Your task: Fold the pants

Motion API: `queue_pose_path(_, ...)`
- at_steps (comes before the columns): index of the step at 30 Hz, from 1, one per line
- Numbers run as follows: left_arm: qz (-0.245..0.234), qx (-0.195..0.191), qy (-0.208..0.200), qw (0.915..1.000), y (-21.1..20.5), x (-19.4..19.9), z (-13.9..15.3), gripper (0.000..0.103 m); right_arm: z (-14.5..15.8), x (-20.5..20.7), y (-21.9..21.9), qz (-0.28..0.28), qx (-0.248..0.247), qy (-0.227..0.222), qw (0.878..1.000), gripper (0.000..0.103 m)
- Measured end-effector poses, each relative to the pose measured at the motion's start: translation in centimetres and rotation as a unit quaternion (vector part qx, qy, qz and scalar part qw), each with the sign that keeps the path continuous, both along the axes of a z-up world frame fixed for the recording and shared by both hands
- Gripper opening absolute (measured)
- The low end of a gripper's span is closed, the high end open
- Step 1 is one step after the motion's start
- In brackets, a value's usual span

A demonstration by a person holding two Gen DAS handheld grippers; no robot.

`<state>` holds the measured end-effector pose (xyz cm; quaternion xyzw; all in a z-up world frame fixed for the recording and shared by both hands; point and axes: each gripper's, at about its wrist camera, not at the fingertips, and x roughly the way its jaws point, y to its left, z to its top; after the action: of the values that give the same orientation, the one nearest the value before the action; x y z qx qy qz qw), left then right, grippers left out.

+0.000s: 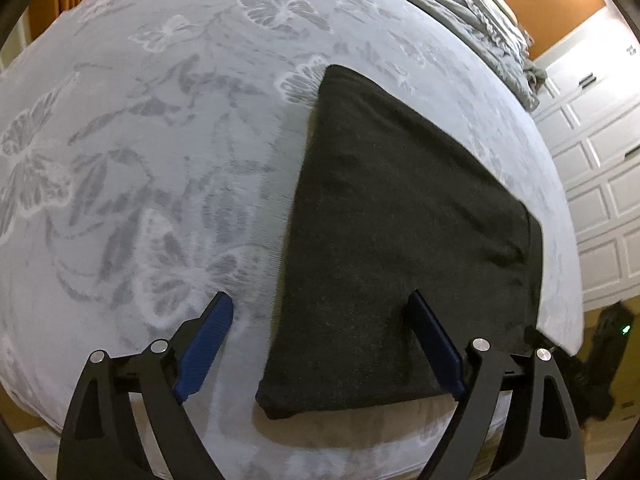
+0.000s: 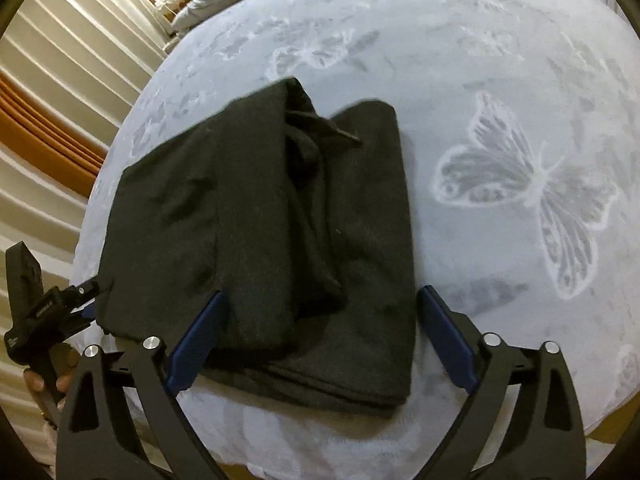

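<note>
Hidden or cut off, as seen from my two tongs:

- Pants [image 1: 400,220], left view: the near right corner goes behind my own right finger [image 1: 436,344]; the layers underneath are not visible.
- Pants [image 2: 272,232], right view: the far edge is blurred, and the dark pocket between the folds at upper centre is too dark for me to read.
- My left gripper [image 2: 48,312], lower left of the right view: mostly cut off by the frame edge, its label too small to read.
- Bedding heap [image 1: 472,16], top of the left view: cropped by the frame.
- Dark device with a green light [image 1: 616,332], right edge: cannot identify.
</note>
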<state>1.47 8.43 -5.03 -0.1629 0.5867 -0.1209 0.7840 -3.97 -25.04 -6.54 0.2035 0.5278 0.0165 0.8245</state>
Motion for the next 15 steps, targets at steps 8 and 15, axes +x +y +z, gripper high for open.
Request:
queue_pose_path(8,-0.064,-0.028,-0.052,0.9962,-1.0,-1.3,3.0,0.018,2.7,-0.3,-0.2,0.012,0.049,-0.05,0.997,0.027)
queue_pose_path(15,-0.042,-0.001,-0.011,0.999,0.2,-4.7,1.5,0.044,4.1,-4.2,-1.5,0.01,-0.009,-0.034,0.999,0.058)
